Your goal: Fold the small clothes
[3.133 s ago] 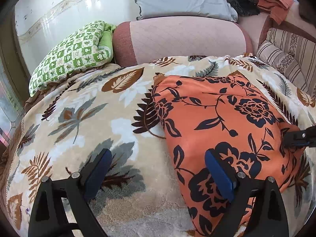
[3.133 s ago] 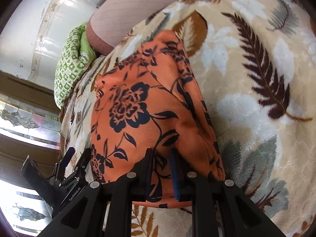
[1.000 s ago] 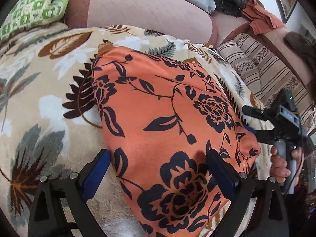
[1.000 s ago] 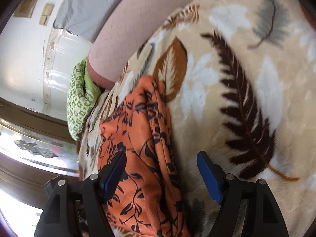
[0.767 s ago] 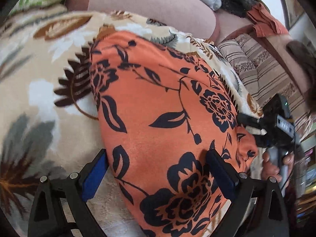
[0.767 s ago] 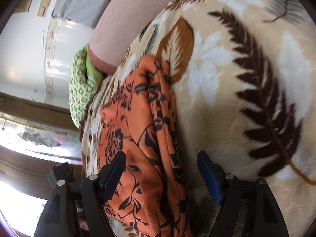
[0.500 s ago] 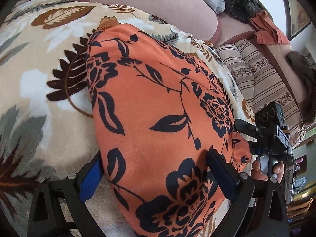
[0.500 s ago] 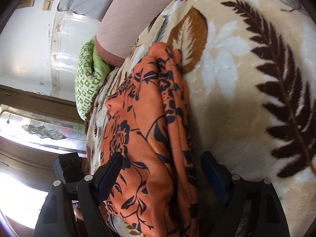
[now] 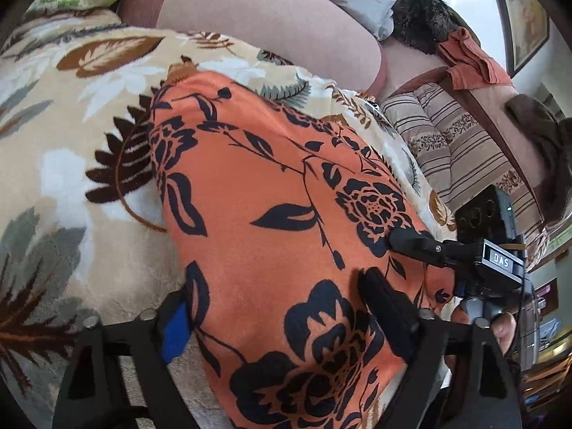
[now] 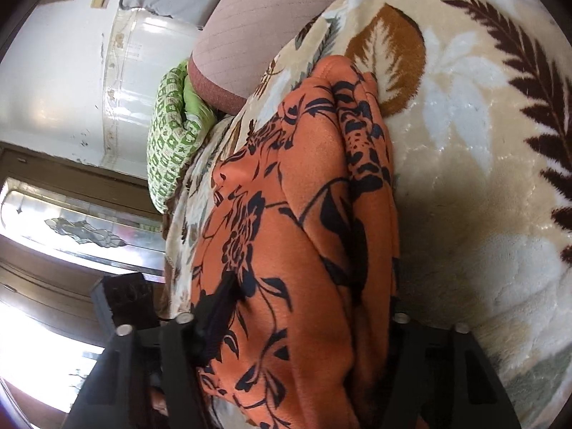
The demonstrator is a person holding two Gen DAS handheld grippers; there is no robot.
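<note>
left gripper (image 9: 275, 316): jaws closing, near edge of the orange black-flowered soft cloth garment (image 9: 271, 193) between them
right gripper (image 10: 307, 325): closing on bunched side fold
garment: folded, lies on leaf-print plush blanket (image 9: 64, 164) on bed
handling: light, limp, likely slides; pinch corners through all layers
beyond: pink bolster (image 9: 257, 18)

left gripper (image 9: 279, 314) closing, orange floral garment (image 9: 271, 221) between its fingers (image 9: 384, 307); right gripper (image 9: 422, 246) at garment's right edge.
</note>
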